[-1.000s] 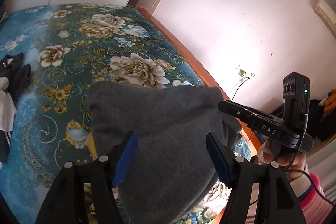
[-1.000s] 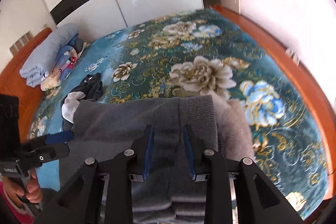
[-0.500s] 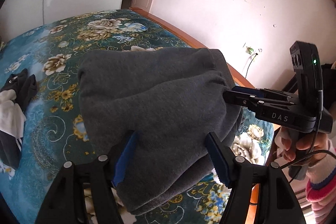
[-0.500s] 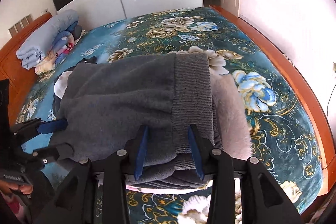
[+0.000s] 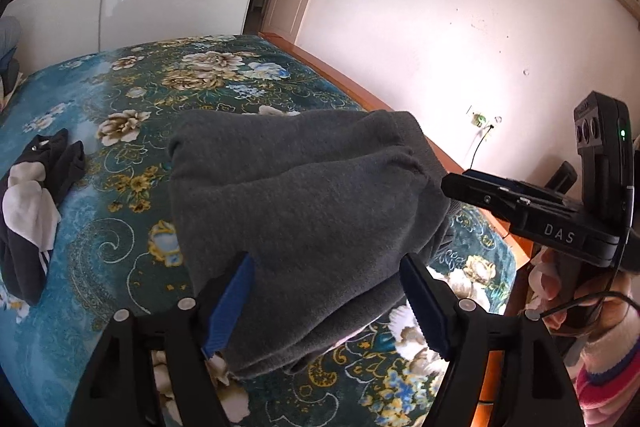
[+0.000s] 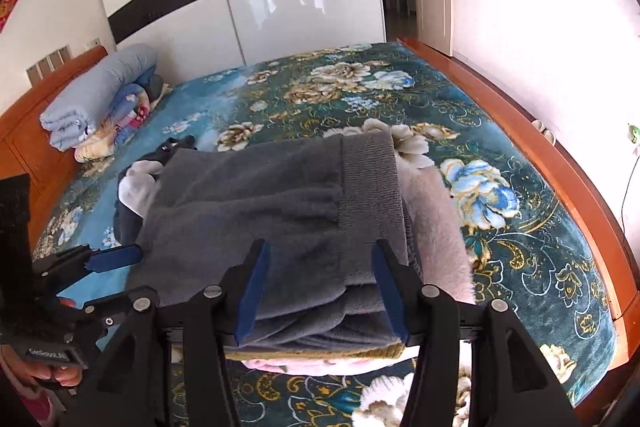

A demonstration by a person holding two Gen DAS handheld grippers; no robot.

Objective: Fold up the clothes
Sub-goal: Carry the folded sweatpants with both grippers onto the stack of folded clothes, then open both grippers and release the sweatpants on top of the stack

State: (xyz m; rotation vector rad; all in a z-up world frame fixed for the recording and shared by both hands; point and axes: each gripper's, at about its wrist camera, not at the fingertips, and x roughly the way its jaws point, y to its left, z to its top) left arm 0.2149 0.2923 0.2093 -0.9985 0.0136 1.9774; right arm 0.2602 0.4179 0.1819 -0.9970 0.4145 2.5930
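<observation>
- Left wrist view: I am holding my left gripper (image 5: 326,293) spread wide, its blue pads either side of the folded grey garment (image 5: 304,223) lying on the floral bedspread (image 5: 120,227); my right gripper (image 5: 452,185) is touching the garment's right edge, and there I cannot tell its state.
- Right wrist view: my right gripper (image 6: 320,291) is sitting parted around the garment's near edge (image 6: 280,211), pads beside the cloth, not clenching it; a pale fleece piece (image 6: 436,223) is lying under it.

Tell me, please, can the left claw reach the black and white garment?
Probably yes: the left claw is open, and the black and white garment lies uncovered left of it.
</observation>
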